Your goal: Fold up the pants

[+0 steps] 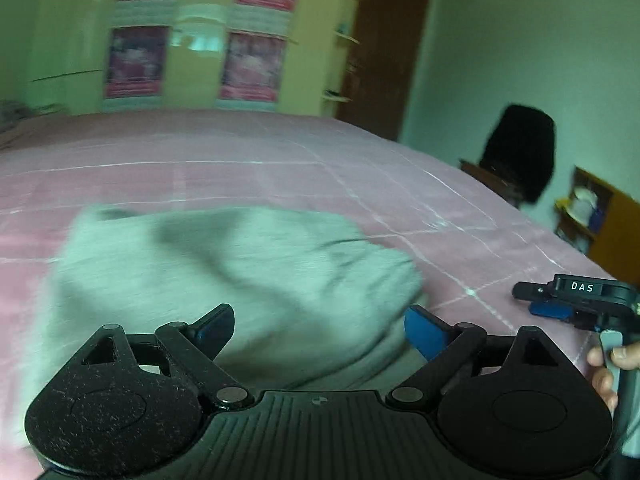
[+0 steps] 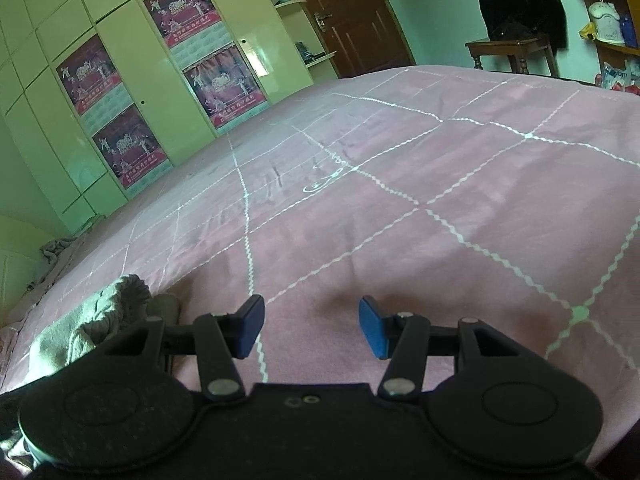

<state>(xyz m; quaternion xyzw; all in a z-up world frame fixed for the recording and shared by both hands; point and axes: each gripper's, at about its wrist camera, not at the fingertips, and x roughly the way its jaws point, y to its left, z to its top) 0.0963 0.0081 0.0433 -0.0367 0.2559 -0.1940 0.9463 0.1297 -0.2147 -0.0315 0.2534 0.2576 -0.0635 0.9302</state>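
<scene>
Pale grey soft cloth pants [image 1: 224, 280] lie bunched, partly folded, on pink quilted bedspread [image 2: 440, 200]; left gripper [image 1: 320, 330] spread wide, empty; right gripper [image 2: 311, 328] half-open, empty; final folds remain.

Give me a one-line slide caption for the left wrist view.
Open left gripper over grey pants on a pink bedspread, right gripper alongside.
</scene>
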